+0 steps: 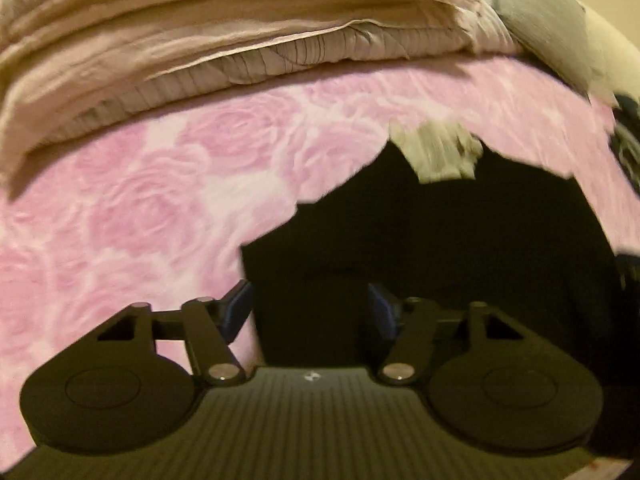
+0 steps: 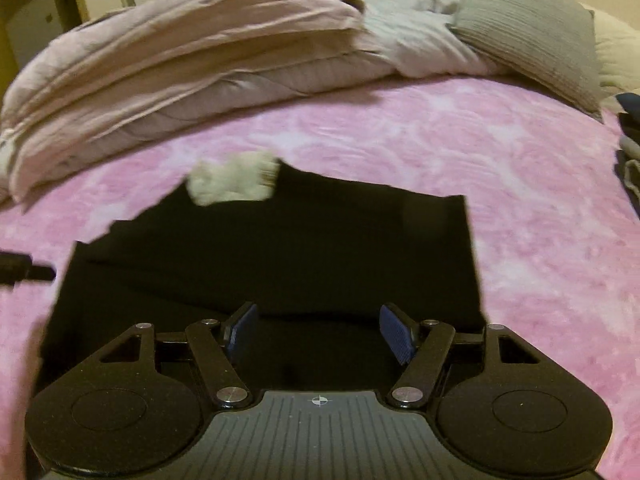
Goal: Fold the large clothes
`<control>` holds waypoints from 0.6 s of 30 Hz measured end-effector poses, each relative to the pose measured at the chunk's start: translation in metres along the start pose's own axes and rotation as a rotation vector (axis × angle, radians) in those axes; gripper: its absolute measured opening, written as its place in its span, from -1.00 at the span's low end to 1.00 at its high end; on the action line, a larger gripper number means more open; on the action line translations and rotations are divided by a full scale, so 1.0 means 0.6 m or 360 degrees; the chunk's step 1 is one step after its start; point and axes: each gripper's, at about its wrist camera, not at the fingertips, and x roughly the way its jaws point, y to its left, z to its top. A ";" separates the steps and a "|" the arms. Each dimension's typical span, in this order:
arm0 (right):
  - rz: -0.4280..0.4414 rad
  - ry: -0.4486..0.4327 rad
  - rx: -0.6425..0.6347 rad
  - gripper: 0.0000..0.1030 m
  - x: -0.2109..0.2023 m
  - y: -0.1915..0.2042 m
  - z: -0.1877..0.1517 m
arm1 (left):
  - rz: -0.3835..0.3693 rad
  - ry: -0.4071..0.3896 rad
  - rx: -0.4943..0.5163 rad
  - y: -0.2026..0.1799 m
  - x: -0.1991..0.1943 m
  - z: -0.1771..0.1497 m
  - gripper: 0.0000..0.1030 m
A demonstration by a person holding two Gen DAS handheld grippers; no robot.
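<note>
A black garment (image 1: 440, 248) lies flat on the pink rose-patterned blanket (image 1: 140, 200), with a pale fuzzy patch (image 1: 436, 152) at its far edge. My left gripper (image 1: 308, 310) hovers over the garment's left border. Its jaws stand apart and the pads grip nothing. In the right wrist view the same black garment (image 2: 280, 248) spreads out with the pale patch (image 2: 234, 176) at its far left corner. My right gripper (image 2: 320, 332) is open above the garment's near part, with only flat cloth showing between its blue pads.
A folded beige quilt (image 2: 180, 52) lies across the back of the bed beside a grey pillow (image 2: 528, 28). Dark clothes (image 2: 630, 140) are piled at the right edge. A black bar (image 2: 24, 270) pokes in from the left of the right wrist view.
</note>
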 end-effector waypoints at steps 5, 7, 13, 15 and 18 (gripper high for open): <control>-0.0047 0.0038 0.0001 0.25 0.029 -0.043 -0.004 | 0.0009 0.0087 -0.0076 -0.003 0.075 0.021 -0.35; -0.0062 0.0048 0.0006 0.25 0.038 -0.058 -0.007 | 0.0002 0.0098 -0.0104 -0.003 0.086 0.021 -0.47; -0.0078 0.0076 0.0014 0.25 0.047 -0.083 -0.004 | 0.0059 -0.0066 -0.0082 -0.009 0.025 0.043 -0.84; -0.0074 0.0068 -0.0009 0.25 0.044 -0.083 0.000 | 0.0079 -0.0107 -0.0067 -0.007 0.005 0.041 -0.84; -0.0063 0.0086 -0.0025 0.25 0.052 -0.084 -0.003 | 0.0094 0.0017 -0.0104 0.010 0.039 0.017 -0.85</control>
